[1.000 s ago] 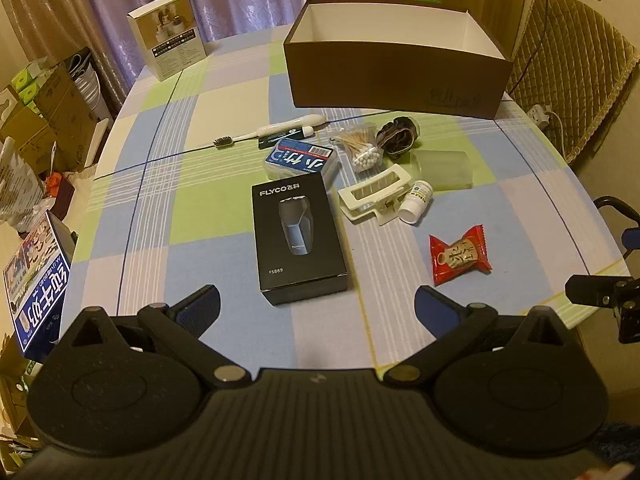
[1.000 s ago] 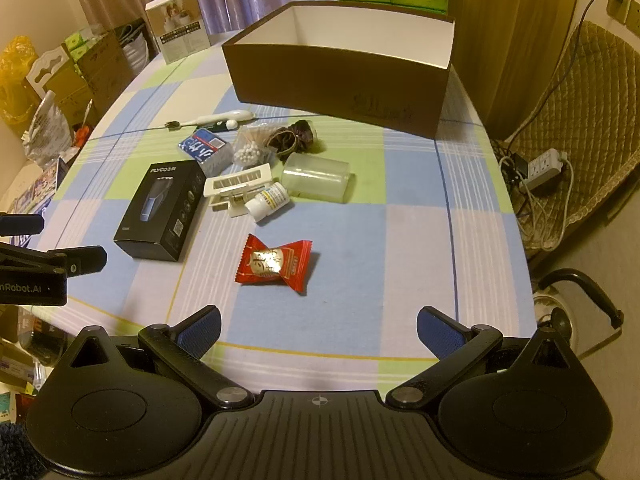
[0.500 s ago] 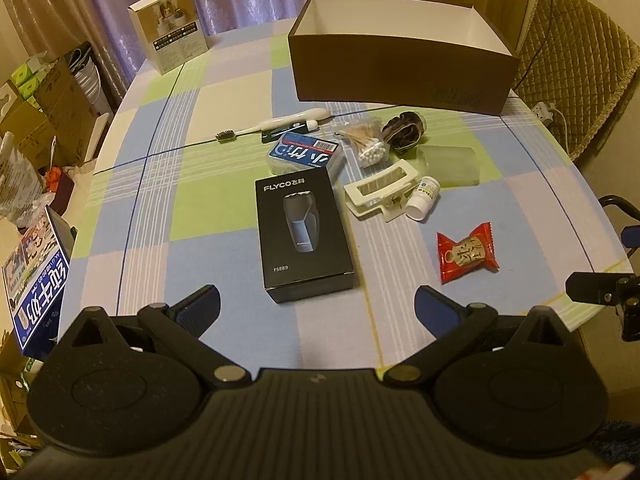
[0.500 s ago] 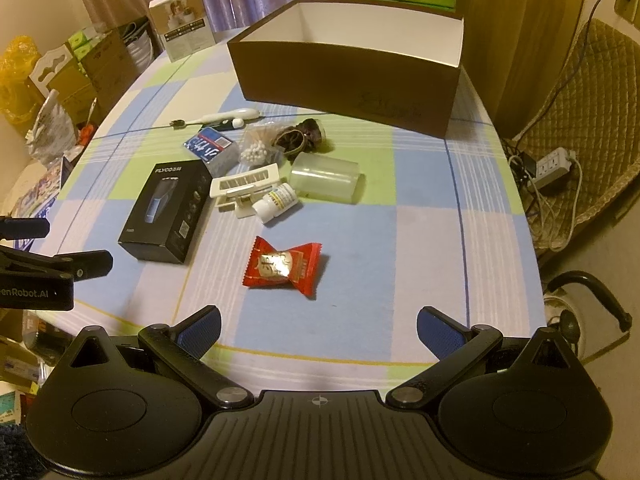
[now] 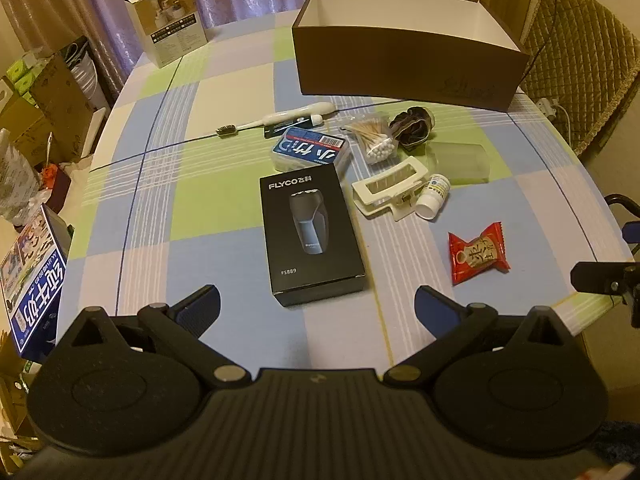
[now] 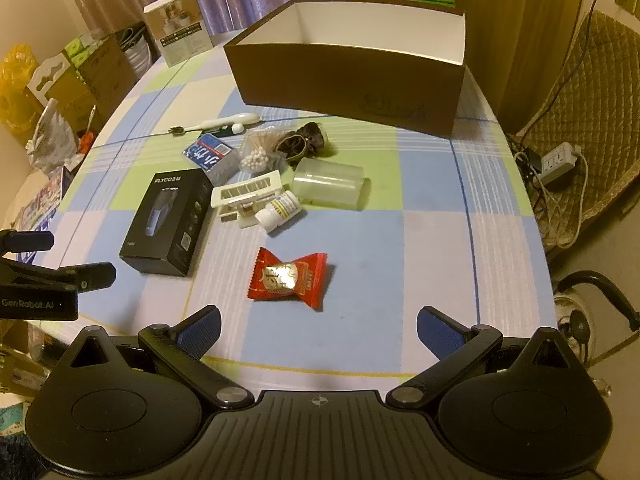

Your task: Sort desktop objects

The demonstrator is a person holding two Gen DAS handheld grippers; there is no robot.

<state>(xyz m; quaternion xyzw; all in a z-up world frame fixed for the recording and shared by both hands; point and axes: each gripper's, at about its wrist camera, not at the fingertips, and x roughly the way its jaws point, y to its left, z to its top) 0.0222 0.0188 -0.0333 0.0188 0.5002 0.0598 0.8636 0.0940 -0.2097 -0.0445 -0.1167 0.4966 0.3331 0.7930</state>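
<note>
A black shaver box (image 5: 311, 236) lies just ahead of my open left gripper (image 5: 318, 312). A red candy wrapper (image 6: 289, 276) lies a little ahead of my open right gripper (image 6: 319, 326). Behind them sit a white clip (image 5: 390, 190), a small pill bottle (image 5: 433, 196), a clear cup on its side (image 6: 328, 184), a blue packet (image 5: 310, 152), cotton swabs (image 5: 376, 140), a dark scrunchie (image 5: 412, 126) and a toothbrush (image 5: 280, 118). An open brown box (image 5: 404, 56) stands at the back. Both grippers hold nothing.
A white product box (image 5: 166, 42) stands at the table's far left corner. Cardboard boxes and bags (image 5: 36, 120) crowd the floor on the left. A quilted chair (image 6: 592, 128) and a power strip (image 6: 556, 164) are to the right of the table.
Both grippers have edged forward toward the table, so the objects look slightly closer and lower in view. Nothing on the table has moved; both grippers stay open.
</note>
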